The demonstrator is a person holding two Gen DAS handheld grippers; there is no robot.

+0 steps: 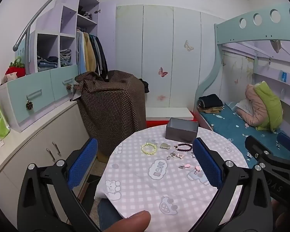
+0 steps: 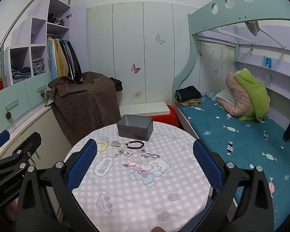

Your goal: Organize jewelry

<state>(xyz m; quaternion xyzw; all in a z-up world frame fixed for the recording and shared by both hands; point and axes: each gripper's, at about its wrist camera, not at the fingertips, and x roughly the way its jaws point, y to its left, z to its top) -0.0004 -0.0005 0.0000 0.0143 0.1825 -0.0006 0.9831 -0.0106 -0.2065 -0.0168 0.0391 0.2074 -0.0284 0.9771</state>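
- Bedroom clutter surrounds a round counter [image 2: 145, 203] under a checked cloth.
- Nothing looks sorted yet: the grey box [image 2: 135, 128] at the far edge appears empty.
- Pale bracelet [image 2: 102, 146], dark bracelet [image 2: 135, 145], chain [image 2: 150, 154] and pink charms [image 2: 130, 164] lie loose near it.
- Left tool [image 1: 145, 166] and right tool [image 2: 145, 166] gape wide, holding nothing.
- No obstacle blocks the box.

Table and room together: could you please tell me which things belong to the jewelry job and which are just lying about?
Job:
grey box
pale bead bracelet
dark bead bracelet
silver chain
pink charms

Lying about:
folded clothes
pillows
brown dotted cloth
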